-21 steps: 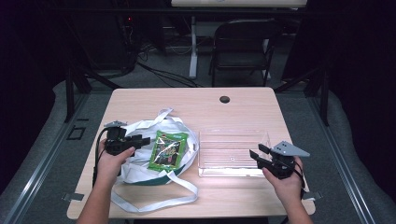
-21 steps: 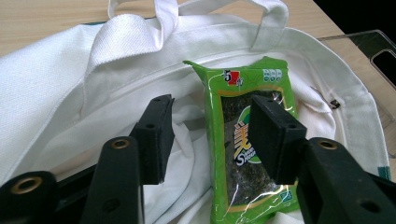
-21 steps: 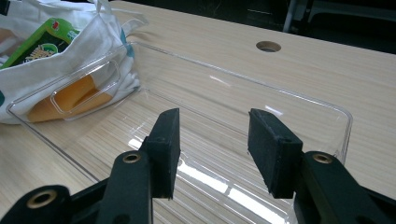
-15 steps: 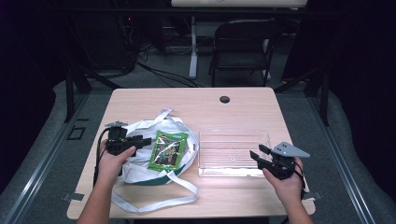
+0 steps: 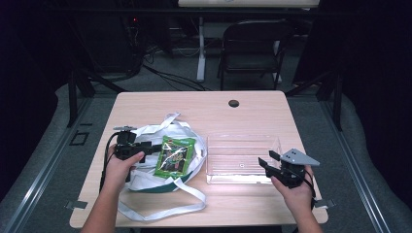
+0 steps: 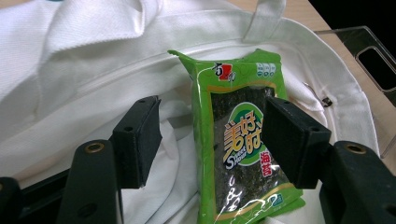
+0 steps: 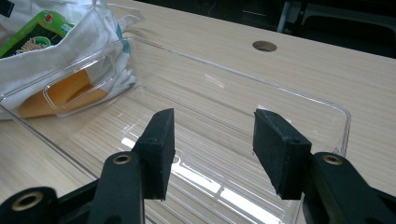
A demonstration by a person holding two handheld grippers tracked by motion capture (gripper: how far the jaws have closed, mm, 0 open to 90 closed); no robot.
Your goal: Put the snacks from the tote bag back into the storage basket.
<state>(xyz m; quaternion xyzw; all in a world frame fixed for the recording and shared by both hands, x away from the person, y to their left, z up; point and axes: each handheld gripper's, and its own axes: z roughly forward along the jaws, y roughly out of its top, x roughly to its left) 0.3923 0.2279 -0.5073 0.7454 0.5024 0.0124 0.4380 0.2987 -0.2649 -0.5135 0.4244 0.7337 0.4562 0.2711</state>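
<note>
A green seaweed snack pack lies in the mouth of a white tote bag on the left half of the table. My left gripper hovers at the pack's left edge, pointing right, jaws open. In the left gripper view the pack lies on the white cloth beyond the open left gripper, and neither pad presses on it. A clear plastic bin stands to the right of the bag. My right gripper is open at the bin's near right corner, with nothing between the jaws of the right gripper above the bin.
The bag's long white straps trail toward the table's front edge. A round cable hole sits near the far edge. A folding chair stands behind the table. The bag touches the bin's left wall.
</note>
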